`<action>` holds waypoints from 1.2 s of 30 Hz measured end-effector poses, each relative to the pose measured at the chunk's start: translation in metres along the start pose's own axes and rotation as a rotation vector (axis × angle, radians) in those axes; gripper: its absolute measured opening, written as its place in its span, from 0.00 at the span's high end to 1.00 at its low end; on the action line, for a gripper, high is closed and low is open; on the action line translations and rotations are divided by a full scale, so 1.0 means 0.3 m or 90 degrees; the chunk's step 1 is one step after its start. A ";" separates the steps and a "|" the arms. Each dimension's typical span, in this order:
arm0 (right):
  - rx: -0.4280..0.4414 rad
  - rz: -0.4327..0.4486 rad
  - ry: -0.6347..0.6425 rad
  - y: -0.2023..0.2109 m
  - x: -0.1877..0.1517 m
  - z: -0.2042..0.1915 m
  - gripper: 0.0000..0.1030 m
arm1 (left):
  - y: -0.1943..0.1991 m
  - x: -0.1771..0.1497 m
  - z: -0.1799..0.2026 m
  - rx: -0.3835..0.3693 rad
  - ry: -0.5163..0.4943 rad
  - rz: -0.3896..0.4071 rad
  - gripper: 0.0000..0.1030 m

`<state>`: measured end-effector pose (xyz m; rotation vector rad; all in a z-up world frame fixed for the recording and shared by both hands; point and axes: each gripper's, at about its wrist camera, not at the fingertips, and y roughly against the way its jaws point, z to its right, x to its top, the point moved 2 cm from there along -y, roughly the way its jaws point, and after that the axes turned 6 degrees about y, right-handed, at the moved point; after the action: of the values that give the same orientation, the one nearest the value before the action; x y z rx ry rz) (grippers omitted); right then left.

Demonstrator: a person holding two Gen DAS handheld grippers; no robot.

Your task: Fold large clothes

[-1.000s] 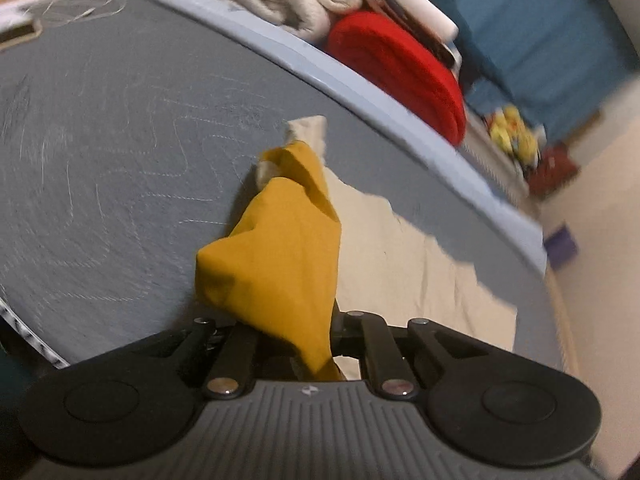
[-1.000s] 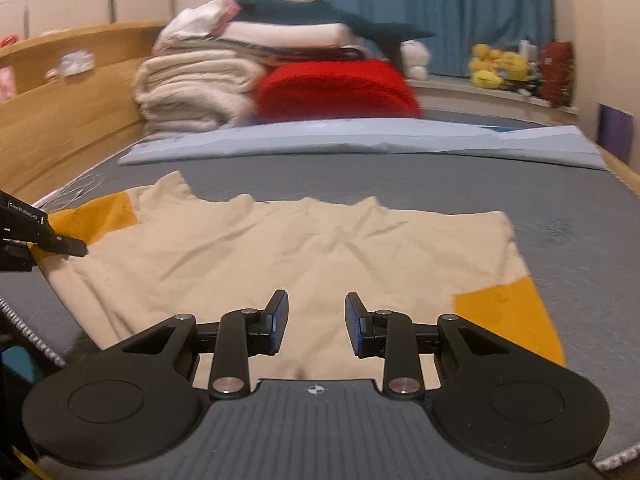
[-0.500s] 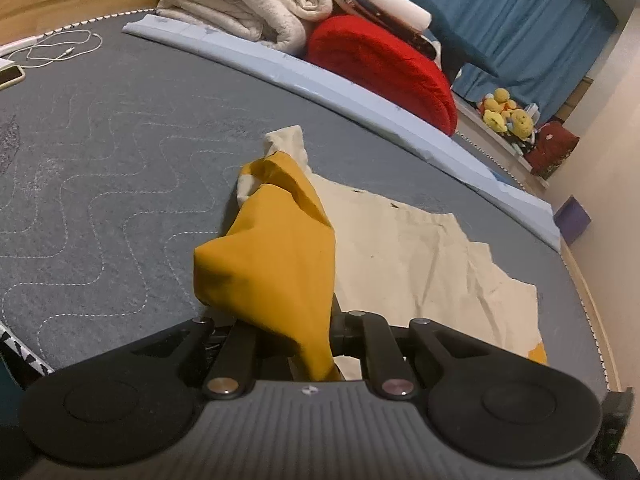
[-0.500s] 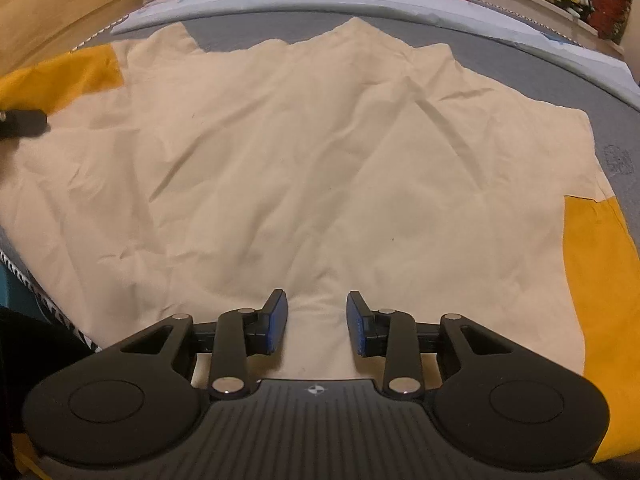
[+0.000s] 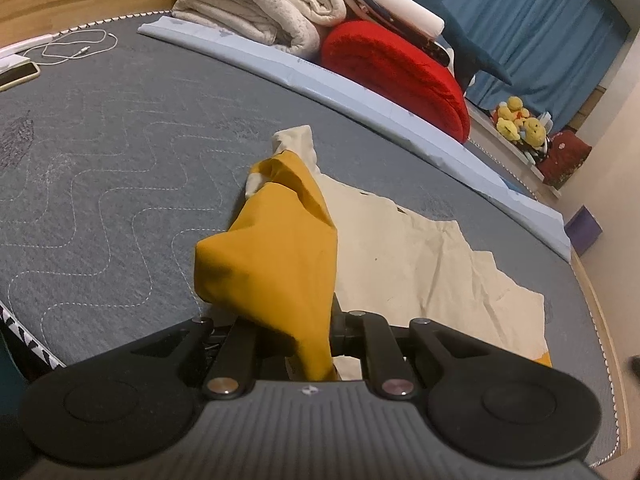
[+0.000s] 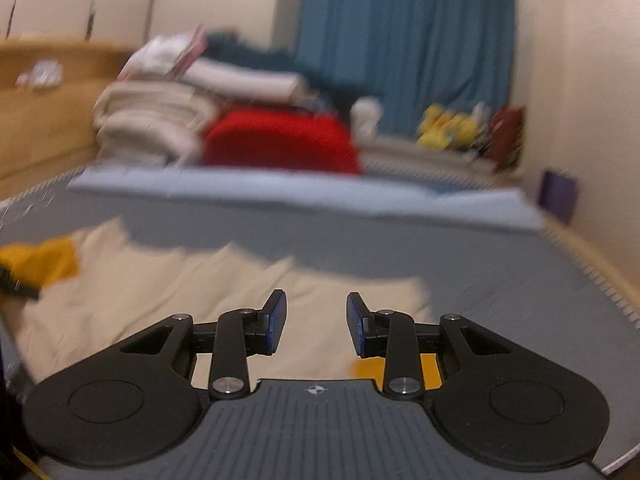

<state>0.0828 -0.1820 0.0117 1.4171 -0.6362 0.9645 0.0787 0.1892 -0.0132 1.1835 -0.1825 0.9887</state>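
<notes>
A large cream shirt point(image 5: 416, 256) with mustard-yellow sleeves lies spread on the grey quilted bed point(image 5: 100, 184). My left gripper point(image 5: 294, 320) is shut on the yellow sleeve point(image 5: 276, 256), which bunches up over its fingers and is lifted off the bed. In the blurred right wrist view the same shirt point(image 6: 168, 296) lies ahead, its yellow sleeve point(image 6: 44, 262) at the far left, where a tip of the left gripper point(image 6: 16, 284) shows. My right gripper point(image 6: 314, 326) hangs open above the shirt's near edge with nothing between its fingers. The other yellow sleeve point(image 6: 368, 370) peeks out under it.
Folded cream blankets point(image 5: 260, 4), a red cushion point(image 5: 400, 72) and a pale blue sheet point(image 5: 320, 80) line the bed's far side. A phone point(image 5: 18, 76) and white cable point(image 5: 76, 48) lie far left. Blue curtains point(image 6: 404, 48), plush toys point(image 5: 520, 124) and a purple box point(image 5: 584, 230) stand beyond.
The left gripper kept its hold on the yellow sleeve and drifted slightly. The right gripper dipped close over the shirt, then rose and tilted up, so it now looks across the bed.
</notes>
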 end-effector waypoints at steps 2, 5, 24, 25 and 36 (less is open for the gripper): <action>-0.019 0.024 -0.011 0.045 0.025 0.111 0.67 | -0.001 -0.005 0.013 0.004 -0.005 0.004 0.87; -0.053 0.027 -0.042 0.061 0.003 0.262 0.67 | -0.010 -0.014 0.041 0.017 -0.030 0.008 0.87; -0.108 -0.016 -0.221 0.078 -0.198 0.625 0.67 | 0.069 -0.026 0.502 0.004 -0.224 0.029 0.89; -0.103 -0.012 -0.228 0.079 -0.200 0.640 0.67 | 0.079 -0.038 0.561 -0.008 -0.244 0.031 0.89; -0.083 -0.009 -0.301 0.102 -0.237 0.739 0.67 | 0.015 -0.530 1.181 -0.146 -0.482 -0.037 0.89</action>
<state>0.0607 -0.4144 -0.0119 1.5387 -1.0166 0.5627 0.1091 -0.1939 0.0430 1.2911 -0.8321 0.4133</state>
